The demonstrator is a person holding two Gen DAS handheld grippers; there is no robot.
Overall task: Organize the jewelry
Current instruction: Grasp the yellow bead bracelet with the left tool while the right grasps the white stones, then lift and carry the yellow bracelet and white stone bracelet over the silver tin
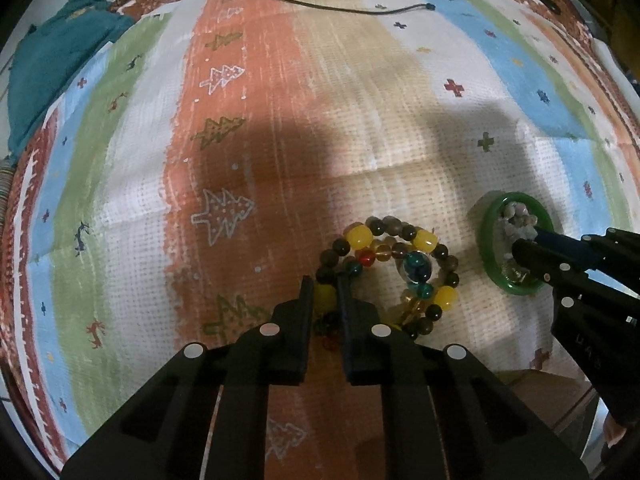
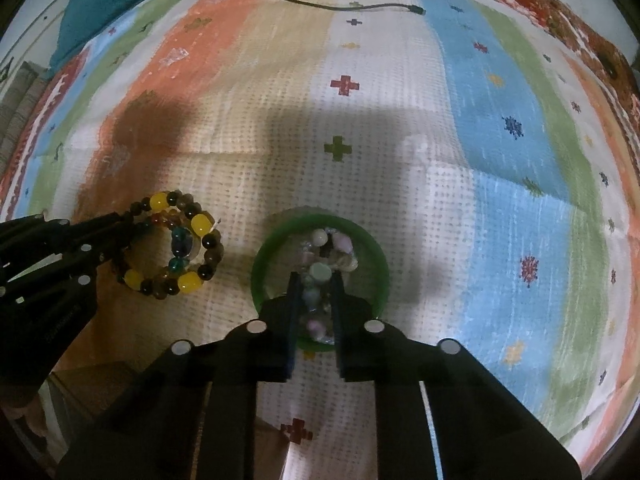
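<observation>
On the cloth (image 1: 304,92), the pile of bead bracelets (image 1: 394,268) lies near the front edge, left of the bangle (image 1: 489,256); the two are apart. A pale bead bracelet (image 2: 328,256) lies inside the bangle (image 2: 262,264). A cable (image 1: 340,8) lies well behind them, near the far edge. A folded cloth (image 1: 52,68) sits at the far left corner. The left gripper (image 1: 325,292) stands over the near side of the pile, a bead between its fingers; the right gripper (image 2: 316,284) stands inside the bangle, over the pale beads.
</observation>
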